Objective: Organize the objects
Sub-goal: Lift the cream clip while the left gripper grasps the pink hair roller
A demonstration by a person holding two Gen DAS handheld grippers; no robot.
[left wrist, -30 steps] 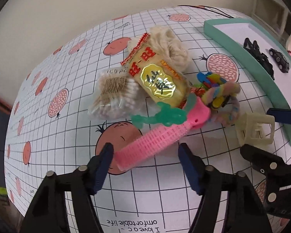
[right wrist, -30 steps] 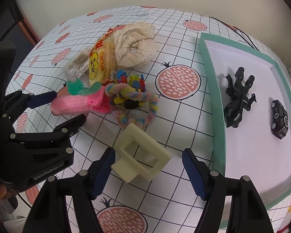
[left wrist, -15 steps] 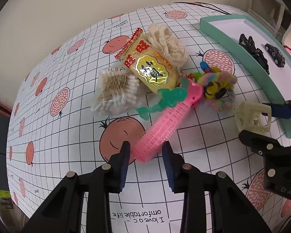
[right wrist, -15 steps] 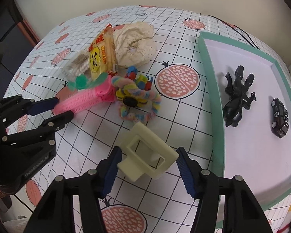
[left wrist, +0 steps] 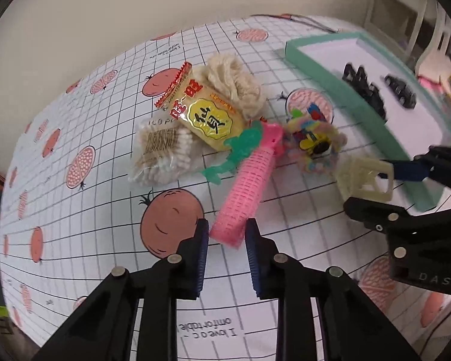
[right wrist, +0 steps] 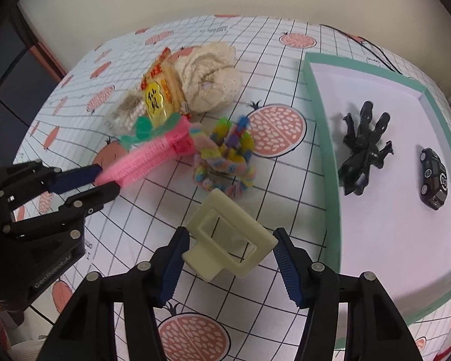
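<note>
A pink ribbed hair roller [left wrist: 249, 180] sticks out of the pile, and my left gripper [left wrist: 227, 240] is shut on its near end. In the right wrist view the left gripper [right wrist: 105, 180] pinches the same pink roller [right wrist: 147, 159]. My right gripper [right wrist: 230, 260] is shut on a cream claw clip [right wrist: 228, 246], one pad pressing on each side. The left wrist view shows the cream clip [left wrist: 366, 177] between the right gripper's fingers, close to the tray's corner. A green plastic piece [left wrist: 240, 147] lies against the roller's far end.
The pile holds a yellow snack packet [left wrist: 204, 114], a bag of cotton swabs [left wrist: 162, 150], a cream knitted cloth [right wrist: 210, 75] and a colourful rope toy [right wrist: 225, 156]. A teal-rimmed tray [right wrist: 330, 156] on the right holds a black toy figure [right wrist: 360, 153] and a black toy car [right wrist: 433, 177].
My left gripper has shut on the pink roller and swung its near end toward me. My right fingers have closed in onto the cream clip.
</note>
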